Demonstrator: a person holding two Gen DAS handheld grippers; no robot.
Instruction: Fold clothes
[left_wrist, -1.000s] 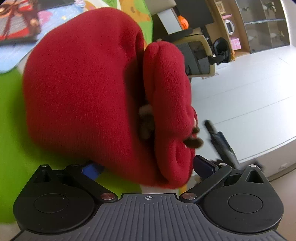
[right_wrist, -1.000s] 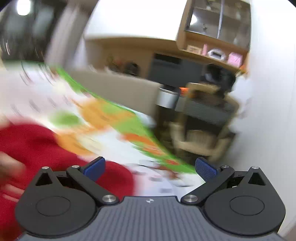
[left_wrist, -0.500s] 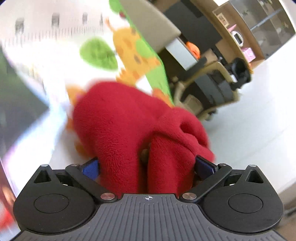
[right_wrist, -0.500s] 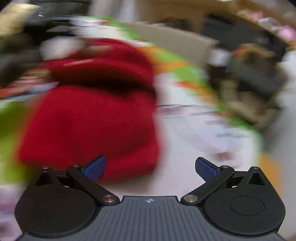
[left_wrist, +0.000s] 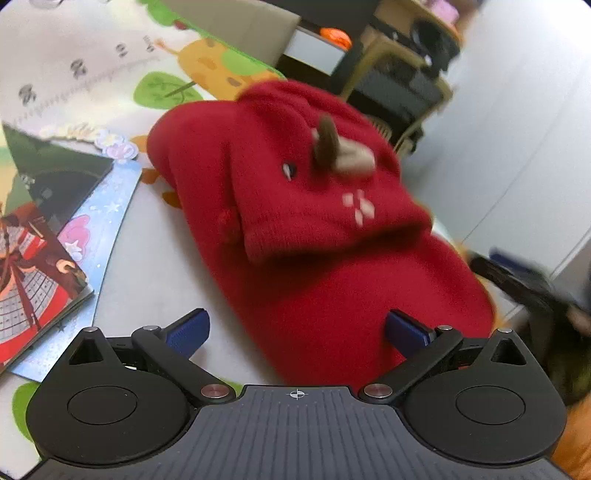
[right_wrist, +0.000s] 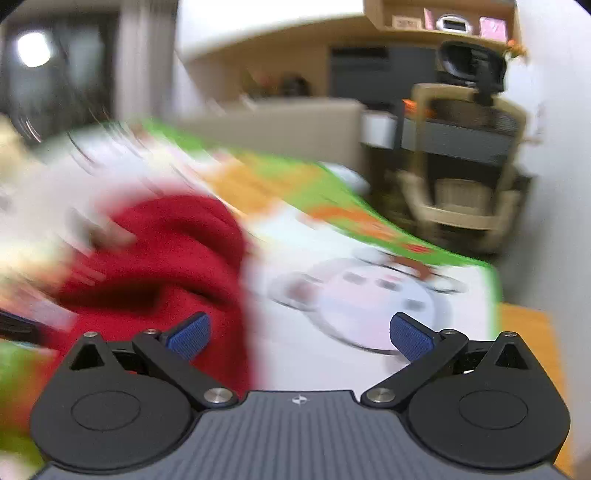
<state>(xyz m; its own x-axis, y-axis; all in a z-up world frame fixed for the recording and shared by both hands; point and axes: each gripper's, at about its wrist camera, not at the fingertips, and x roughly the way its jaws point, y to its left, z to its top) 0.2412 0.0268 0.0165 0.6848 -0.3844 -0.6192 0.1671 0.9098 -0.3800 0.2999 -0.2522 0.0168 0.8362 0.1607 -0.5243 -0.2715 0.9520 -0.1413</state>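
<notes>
The main risk sits closest in: the left gripper (left_wrist: 297, 326) has its jaws spread wide, and the near end of the red garment (left_wrist: 314, 229) lies between the blue pads (left_wrist: 188, 328) without being pinched. If the pads close carelessly they could catch only the top layer, and a lift would then drag the bundle open. The fleece looks thick and springy, so the flap folded over the top, the one bearing a small brown animal decoration (left_wrist: 340, 151), may roll off by itself if nudged.

The right gripper (right_wrist: 299, 332) is likewise spread wide and holds nothing; its left pad (right_wrist: 188, 332) is in front of the garment's edge, contact uncertain because that view is smeared. A swing could sweep the cloth sideways.

The garment rests as a folded bundle on the cartoon-printed play mat (left_wrist: 147, 258), beside a picture book (left_wrist: 40, 266) at the mat's left edge, a wheeled office chair (right_wrist: 465, 155) beyond the mat's far edge.
</notes>
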